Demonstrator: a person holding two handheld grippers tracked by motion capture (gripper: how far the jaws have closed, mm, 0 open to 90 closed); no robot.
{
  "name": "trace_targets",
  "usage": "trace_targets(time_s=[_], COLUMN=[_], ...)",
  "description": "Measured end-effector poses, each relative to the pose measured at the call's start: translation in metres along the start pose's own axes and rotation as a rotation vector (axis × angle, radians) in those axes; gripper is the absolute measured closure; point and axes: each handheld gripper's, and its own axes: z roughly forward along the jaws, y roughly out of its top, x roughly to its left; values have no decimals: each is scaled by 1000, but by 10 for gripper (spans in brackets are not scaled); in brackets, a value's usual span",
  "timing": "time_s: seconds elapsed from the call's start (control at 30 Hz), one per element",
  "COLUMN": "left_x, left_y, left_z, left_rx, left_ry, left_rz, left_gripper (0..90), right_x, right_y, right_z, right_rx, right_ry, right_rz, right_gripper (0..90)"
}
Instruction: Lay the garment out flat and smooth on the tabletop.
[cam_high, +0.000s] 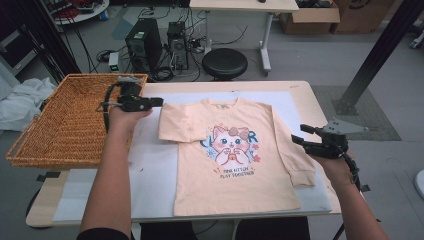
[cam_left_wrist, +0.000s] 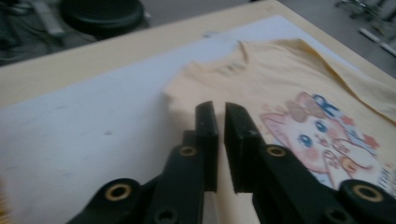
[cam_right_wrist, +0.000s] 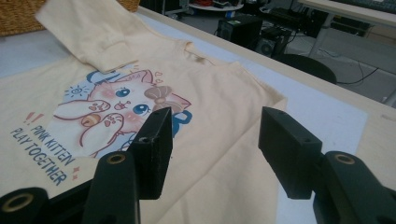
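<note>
A peach long-sleeved shirt (cam_high: 235, 170) with a pink kitten print lies flat, front up, on a white mat (cam_high: 150, 175). Its left sleeve (cam_high: 182, 122) is folded in across the chest; the right sleeve (cam_high: 295, 155) lies straight down the side. My left gripper (cam_high: 159, 102) hovers by the shirt's left shoulder. In the left gripper view it (cam_left_wrist: 220, 109) shows its jaws a narrow slit apart with nothing between them, above the shirt (cam_left_wrist: 280, 74). My right gripper (cam_high: 298, 135) hangs open just right of the right sleeve, above the shirt (cam_right_wrist: 215, 93), its jaws (cam_right_wrist: 215, 126) holding nothing.
A wicker basket (cam_high: 65, 125) sits at the table's left end, beside my left hand. Bare mat stretches left of the shirt. Beyond the table's far edge stand a black stool (cam_high: 224, 63) and computer towers (cam_high: 145, 45) on the floor.
</note>
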Motion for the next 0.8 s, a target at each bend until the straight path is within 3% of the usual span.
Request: trace_targets(time_s=[0.03, 0.13, 0.3, 0.43, 0.5, 0.63, 0.8], left_x=[3, 4, -19, -39, -45, -59, -68], left_y=[1, 1, -1, -14, -23, -46, -69], left_z=[-5, -16, -6, 15, 26, 58, 86], left_rx=[-1, -26, -24, -29, -26, 59, 144], left_ry=[27, 29, -55, -139, -173, -212, -215], left_rz=[-10, -6, 66, 86, 72, 74, 82], left_gripper=[700, 717, 700, 664, 653, 643, 655], right_x=[2, 6, 8, 12, 14, 18, 22], right_y=[2, 5, 8, 10, 10, 10, 6], right_z=[0, 1, 1, 0, -2, -7, -14], right_rx=[-4, -7, -12, -16, -12, -4, -5], right_ry=[4, 11, 10, 15, 15, 10, 4], right_rz=[-2, -13, -13, -16, -23, -41, -48], right_gripper=[449, 450, 450, 450, 449, 449, 449])
